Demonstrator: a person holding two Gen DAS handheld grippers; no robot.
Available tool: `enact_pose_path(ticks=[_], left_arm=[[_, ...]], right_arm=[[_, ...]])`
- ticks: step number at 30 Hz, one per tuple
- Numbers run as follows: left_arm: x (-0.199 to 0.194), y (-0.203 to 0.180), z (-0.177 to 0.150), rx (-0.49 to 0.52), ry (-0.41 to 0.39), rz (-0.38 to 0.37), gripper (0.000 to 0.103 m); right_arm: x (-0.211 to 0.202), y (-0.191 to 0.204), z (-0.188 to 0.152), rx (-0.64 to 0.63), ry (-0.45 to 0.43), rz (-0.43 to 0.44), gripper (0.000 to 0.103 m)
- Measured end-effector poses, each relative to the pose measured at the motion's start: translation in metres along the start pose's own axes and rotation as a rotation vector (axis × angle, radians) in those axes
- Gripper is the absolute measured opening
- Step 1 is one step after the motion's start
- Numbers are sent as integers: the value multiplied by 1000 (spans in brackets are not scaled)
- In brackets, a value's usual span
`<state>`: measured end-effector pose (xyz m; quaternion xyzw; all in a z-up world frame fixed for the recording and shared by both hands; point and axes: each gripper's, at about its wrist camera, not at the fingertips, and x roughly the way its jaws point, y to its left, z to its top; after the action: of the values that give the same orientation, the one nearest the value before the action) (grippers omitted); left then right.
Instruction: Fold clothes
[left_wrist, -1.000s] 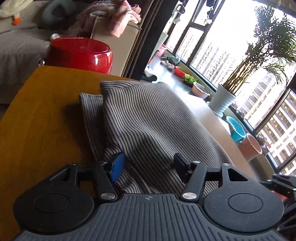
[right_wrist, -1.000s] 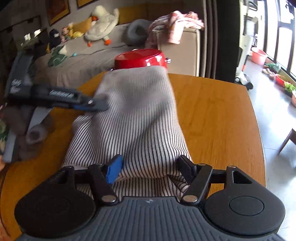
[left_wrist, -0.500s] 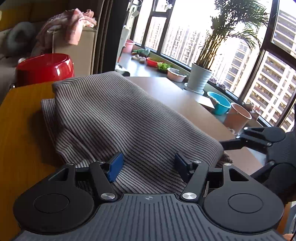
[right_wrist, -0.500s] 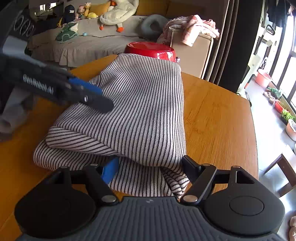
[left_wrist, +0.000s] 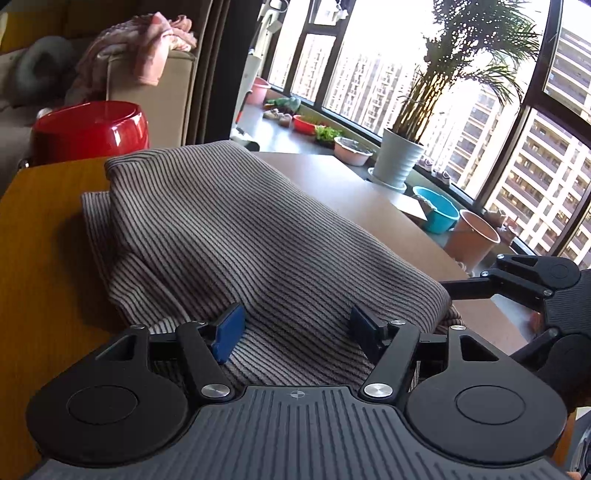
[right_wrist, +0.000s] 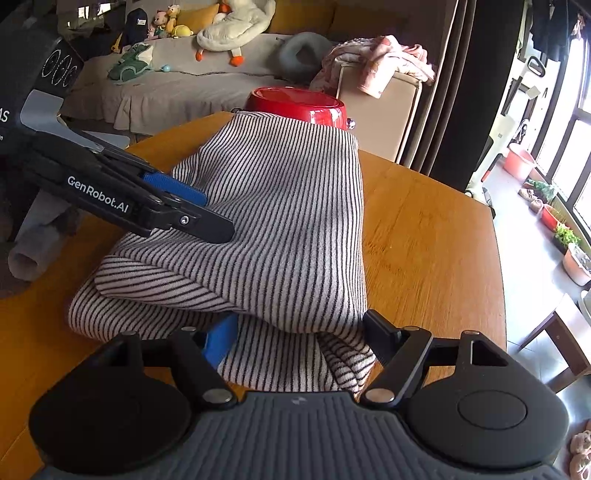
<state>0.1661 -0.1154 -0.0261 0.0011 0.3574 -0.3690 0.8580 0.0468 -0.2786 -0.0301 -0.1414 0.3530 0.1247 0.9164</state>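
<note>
Garment: a grey-and-black striped knit garment (right_wrist: 280, 229) lay doubled over on the round orange wooden table (right_wrist: 436, 236), in front of a glossy red pot (right_wrist: 299, 105).
Left gripper (left_wrist: 295, 325): jaws spread wide, low over the top layer's near edge, gripping nothing.
Right gripper (right_wrist: 299, 336): jaws likewise apart, astride the garment's bunched end.
Doing it well: probably keep both corners level so the edges meet squarely.

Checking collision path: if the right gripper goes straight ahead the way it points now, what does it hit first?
The striped garment: the right gripper is open with cloth already between its fingers. The red pot sits behind the garment, well beyond.
</note>
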Motion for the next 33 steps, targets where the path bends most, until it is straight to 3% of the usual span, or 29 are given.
enact_pose_path(ticks=[5,11,15,18,21,24,29,33], left_arm=[[-10,12,1,-52,-32,-25,71],[-55,21,-4,-12,-119,21,83],[-92,1,-17,161,-150,10,96],[-101,-29,-32,390,-121,3,97],[-86,-55,-49,576,-66,37,98],[-63,-65,-60,676,-43,82,98],[-35,-68,-56,712,-59,109,96],[-20,-70,-52,711,-65,95,83]], right_arm=[[-10,32,-4,-259,-62,36,86],[-23,70,-10,-570,-135,80,86],[-1,52,15,-337,-46,189,68],[13,6,39,42,30,340,64],[22,-25,48,271,85,428,60],[23,-31,49,315,96,450,60],[20,-34,48,350,99,470,60],[24,-34,42,372,95,482,60]])
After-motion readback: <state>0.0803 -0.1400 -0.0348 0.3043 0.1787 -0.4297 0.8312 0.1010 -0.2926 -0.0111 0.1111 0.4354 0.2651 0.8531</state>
